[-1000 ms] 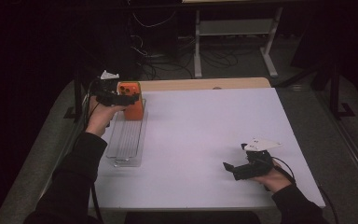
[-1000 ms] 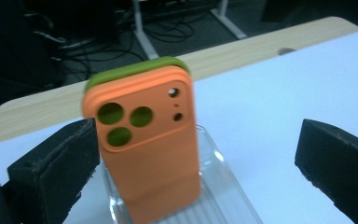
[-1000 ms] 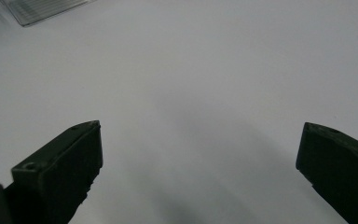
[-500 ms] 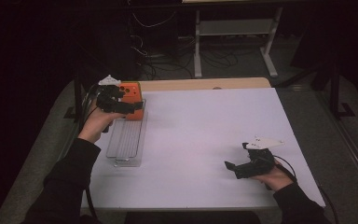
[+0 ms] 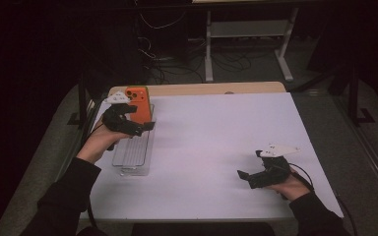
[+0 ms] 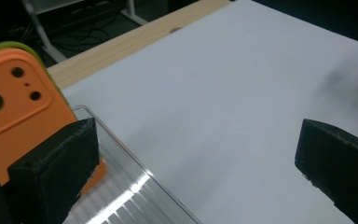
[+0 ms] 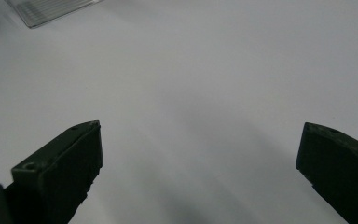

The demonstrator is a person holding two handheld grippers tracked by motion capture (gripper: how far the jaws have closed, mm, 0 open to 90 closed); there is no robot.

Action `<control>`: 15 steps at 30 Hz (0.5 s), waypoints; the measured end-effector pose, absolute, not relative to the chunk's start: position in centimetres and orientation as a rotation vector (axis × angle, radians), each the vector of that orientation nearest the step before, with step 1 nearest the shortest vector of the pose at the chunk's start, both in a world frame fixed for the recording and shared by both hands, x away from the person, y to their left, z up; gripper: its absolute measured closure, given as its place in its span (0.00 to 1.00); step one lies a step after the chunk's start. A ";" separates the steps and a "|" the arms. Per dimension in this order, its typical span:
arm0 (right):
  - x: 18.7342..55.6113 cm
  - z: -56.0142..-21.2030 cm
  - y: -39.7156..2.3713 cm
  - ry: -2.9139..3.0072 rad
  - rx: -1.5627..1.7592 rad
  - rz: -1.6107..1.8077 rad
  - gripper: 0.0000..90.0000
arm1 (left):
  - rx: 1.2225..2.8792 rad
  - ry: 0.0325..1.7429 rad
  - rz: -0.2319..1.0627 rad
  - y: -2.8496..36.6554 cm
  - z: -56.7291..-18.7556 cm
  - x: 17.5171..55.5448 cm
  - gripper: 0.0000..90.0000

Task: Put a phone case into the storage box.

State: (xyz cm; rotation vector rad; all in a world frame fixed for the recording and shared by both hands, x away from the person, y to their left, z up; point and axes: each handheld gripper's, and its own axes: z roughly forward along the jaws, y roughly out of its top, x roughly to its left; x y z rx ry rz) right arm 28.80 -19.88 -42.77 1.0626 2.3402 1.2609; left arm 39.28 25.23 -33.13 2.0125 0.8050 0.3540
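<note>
Orange plastic is catching our eye first: an orange phone case (image 5: 140, 103), with a green edge showing behind it and camera cut-outs near its top, is standing on end at the far end of a clear ribbed tray (image 5: 134, 155). We are seeing the tray lying along the left side of the white bench (image 5: 216, 147), its long axis running away from us, and apart from the case its ribbed floor is looking bare.

Our left gripper (image 5: 128, 123) is hovering over the far half of the tray, just beside the case. In the left gripper view its jaws are standing wide apart and gripping nothing; the left-hand one is sitting right in front of the phone case (image 6: 14, 107), though we cannot tell whether it is touching, and the clear tray (image 6: 135, 186) is gleaming below it.

Our right gripper (image 5: 256, 176) is resting low near the front right of the bench, well apart from the tray and the case. In the right gripper view its jaws are also spread wide with bare white bench (image 7: 191, 93) between them, and one corner of the tray (image 7: 51, 9) is peeking in at the top left.
</note>
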 end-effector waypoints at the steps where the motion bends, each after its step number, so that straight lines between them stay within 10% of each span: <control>1: 28.8 -42.8 -19.9 2.342 1.060 1.262 0.00 | 2.013 0.797 0.350 25.2 -33.3 39.0 0.00; 15: 28.8 -42.9 -19.7 2.363 1.040 1.260 0.00 | 2.052 0.689 0.327 24.5 -35.2 35.7 0.00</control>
